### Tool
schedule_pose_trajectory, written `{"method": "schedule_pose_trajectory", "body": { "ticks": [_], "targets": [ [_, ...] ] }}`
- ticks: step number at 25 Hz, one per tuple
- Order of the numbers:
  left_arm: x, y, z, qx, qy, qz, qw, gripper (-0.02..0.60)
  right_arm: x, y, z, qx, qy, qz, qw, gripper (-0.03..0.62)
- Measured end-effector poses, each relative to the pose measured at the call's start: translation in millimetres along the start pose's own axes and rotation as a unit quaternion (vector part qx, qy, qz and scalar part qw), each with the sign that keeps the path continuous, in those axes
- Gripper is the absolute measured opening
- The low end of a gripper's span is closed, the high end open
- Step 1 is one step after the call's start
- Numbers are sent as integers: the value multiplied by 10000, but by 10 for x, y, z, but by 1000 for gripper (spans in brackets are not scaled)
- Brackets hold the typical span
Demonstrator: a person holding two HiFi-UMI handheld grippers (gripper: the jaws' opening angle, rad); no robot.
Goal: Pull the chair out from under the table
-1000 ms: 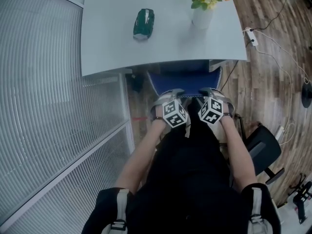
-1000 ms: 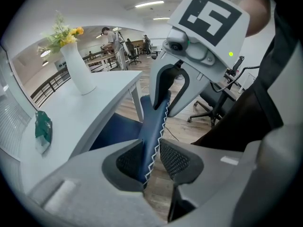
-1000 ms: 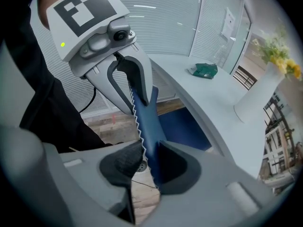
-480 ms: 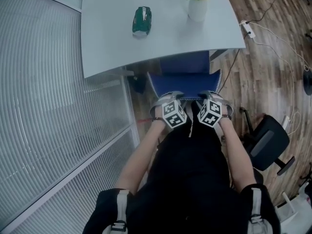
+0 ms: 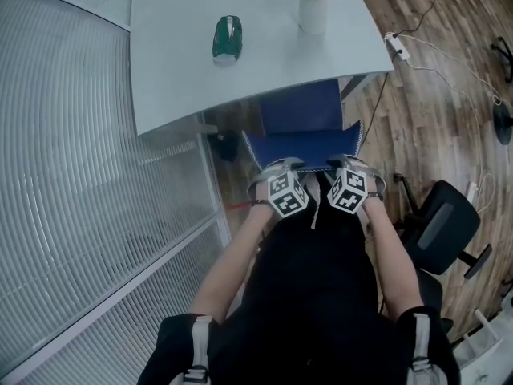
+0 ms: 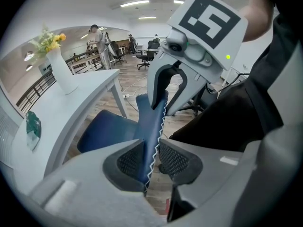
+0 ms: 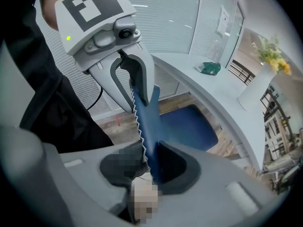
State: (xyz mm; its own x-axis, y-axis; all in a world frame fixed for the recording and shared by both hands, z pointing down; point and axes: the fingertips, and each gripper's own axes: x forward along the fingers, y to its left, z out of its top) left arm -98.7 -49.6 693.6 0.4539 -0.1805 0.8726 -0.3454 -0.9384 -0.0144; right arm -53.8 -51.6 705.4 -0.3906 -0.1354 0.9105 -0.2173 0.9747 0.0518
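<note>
chair (image 5: 300,111) has slid further out; gripper views show left claw (image 6: 150,157) and right claw (image 7: 150,163) clamping its backrest (image 6: 153,122).

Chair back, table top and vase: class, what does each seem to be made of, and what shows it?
Chair back: blue fabric, matte, with white zigzag stitching along its edge. Table top: smooth pale board, probably laminate or painted, with a flat even sheen. Vase: white, smooth, likely glazed ceramic, though plastic cannot be excluded.

Wood floor (image 5: 421,127), perhaps ribbed glass partition (image 5: 80,175)
</note>
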Motion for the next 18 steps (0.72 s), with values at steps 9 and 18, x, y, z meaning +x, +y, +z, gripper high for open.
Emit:
{"method": "schedule_pose_trajectory", "body": {
  "ticks": [9,18],
  "targets": [
    [36,-313,39,-161,-11,-37,9999,108,-78,216,-190,-66,82,134,9999,109],
    [135,-589,280,-592,137,52,9981,107,-244,273,-501,-448,69,315,9985,109]
  ]
}}
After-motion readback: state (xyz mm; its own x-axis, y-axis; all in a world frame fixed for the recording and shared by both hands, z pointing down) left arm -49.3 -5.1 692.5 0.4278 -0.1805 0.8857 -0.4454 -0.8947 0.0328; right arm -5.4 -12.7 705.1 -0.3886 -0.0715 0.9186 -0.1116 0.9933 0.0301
